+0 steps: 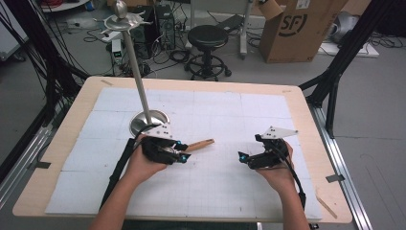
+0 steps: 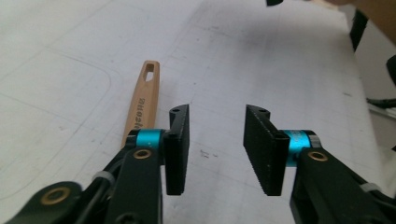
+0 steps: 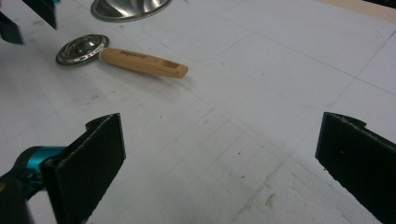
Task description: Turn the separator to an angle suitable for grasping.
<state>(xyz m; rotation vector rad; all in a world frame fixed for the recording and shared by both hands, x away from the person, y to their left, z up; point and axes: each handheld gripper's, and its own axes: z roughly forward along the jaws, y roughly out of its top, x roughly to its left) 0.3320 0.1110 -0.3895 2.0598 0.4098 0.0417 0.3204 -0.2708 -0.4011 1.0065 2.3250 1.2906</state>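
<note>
the wooden-handled utensil [image 3: 126,58] lies flat on the white surface [image 1: 215,191] at centre left of the high view, just right of the left gripper [image 2: 217,149], its metal head [image 3: 82,49] beside the stand base [image 1: 149,121], probably set down there. the left gripper's fingers [image 2: 178,149] are released with nothing between them, the handle just outside. the right gripper [image 3: 219,163], at the right of the high view, gapes wide and empty, apparently waiting.

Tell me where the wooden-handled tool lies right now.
The wooden-handled tool lies flat on the white mat, just right of the left gripper, before the steel stand's base.
</note>
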